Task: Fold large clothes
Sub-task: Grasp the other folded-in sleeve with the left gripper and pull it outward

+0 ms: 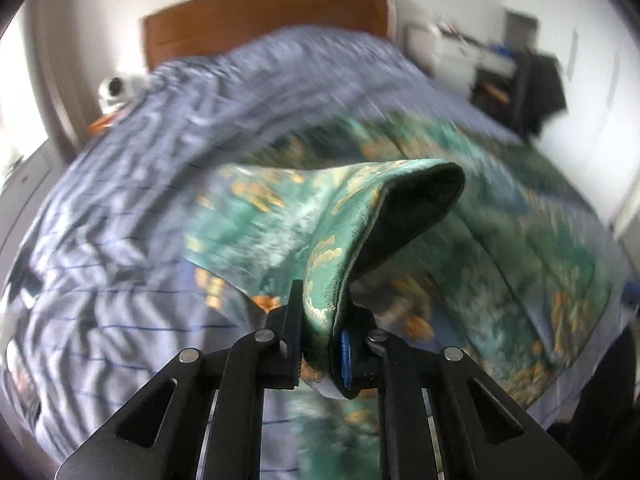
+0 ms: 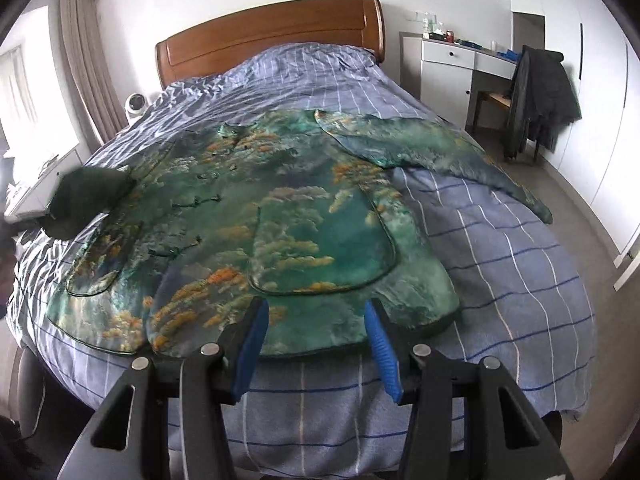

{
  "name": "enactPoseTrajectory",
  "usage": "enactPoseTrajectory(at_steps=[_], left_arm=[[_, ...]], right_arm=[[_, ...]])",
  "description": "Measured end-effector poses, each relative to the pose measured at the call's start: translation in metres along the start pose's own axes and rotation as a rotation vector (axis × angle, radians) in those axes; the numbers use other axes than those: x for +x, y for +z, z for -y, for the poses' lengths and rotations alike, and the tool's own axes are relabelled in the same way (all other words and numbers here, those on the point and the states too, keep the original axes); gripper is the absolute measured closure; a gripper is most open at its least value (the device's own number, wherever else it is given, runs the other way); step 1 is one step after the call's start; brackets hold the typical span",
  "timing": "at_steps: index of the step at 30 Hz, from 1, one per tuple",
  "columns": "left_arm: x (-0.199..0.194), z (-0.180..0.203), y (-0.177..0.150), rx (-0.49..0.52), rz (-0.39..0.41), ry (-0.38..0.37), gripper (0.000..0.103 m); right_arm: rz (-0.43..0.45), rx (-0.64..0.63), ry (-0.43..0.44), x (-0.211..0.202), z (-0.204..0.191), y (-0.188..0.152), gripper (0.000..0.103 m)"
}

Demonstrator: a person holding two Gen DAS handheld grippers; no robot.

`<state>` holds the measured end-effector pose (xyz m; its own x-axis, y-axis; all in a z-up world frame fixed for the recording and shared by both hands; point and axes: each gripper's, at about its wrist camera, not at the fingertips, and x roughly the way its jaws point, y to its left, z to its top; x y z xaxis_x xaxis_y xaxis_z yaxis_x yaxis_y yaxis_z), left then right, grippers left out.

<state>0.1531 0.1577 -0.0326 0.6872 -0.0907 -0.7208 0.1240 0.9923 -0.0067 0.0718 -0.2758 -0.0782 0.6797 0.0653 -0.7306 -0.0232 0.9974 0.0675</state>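
A large green jacket with orange and white cloud patterns (image 2: 288, 216) lies spread on the bed, front up, one sleeve (image 2: 432, 152) stretched to the right. My left gripper (image 1: 320, 340) is shut on the jacket's other sleeve cuff (image 1: 384, 208) and holds it lifted above the bed; the view is blurred. That lifted cuff shows as a dark shape at the left of the right wrist view (image 2: 86, 200). My right gripper (image 2: 316, 344) is open and empty, hovering just before the jacket's bottom hem.
The bed has a blue striped cover (image 2: 520, 280) and a wooden headboard (image 2: 272, 32). A white fan (image 2: 136, 106) stands at the left. A white desk (image 2: 460, 60) and a chair draped with a dark coat (image 2: 536, 96) stand at the right.
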Motion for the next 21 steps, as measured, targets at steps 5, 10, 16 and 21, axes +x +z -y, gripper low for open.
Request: enactPoseTrajectory(at_steps=[5, 10, 16, 21], left_arm=[[-0.036, -0.063, 0.009, -0.119, 0.068, 0.127, 0.090], [-0.054, -0.135, -0.010, -0.312, 0.070, 0.248, 0.081], [-0.087, -0.179, -0.042, -0.465, 0.121, 0.400, 0.047], [-0.099, -0.167, -0.051, -0.480, 0.142, 0.408, 0.029]], right_arm=[[-0.001, -0.021, 0.018, 0.001, -0.010, 0.001, 0.052], [0.011, -0.042, 0.032, -0.002, -0.019, 0.002, 0.052], [0.027, -0.049, 0.022, -0.006, -0.022, 0.004, 0.052], [0.040, -0.056, 0.022, -0.008, -0.026, 0.006, 0.052]])
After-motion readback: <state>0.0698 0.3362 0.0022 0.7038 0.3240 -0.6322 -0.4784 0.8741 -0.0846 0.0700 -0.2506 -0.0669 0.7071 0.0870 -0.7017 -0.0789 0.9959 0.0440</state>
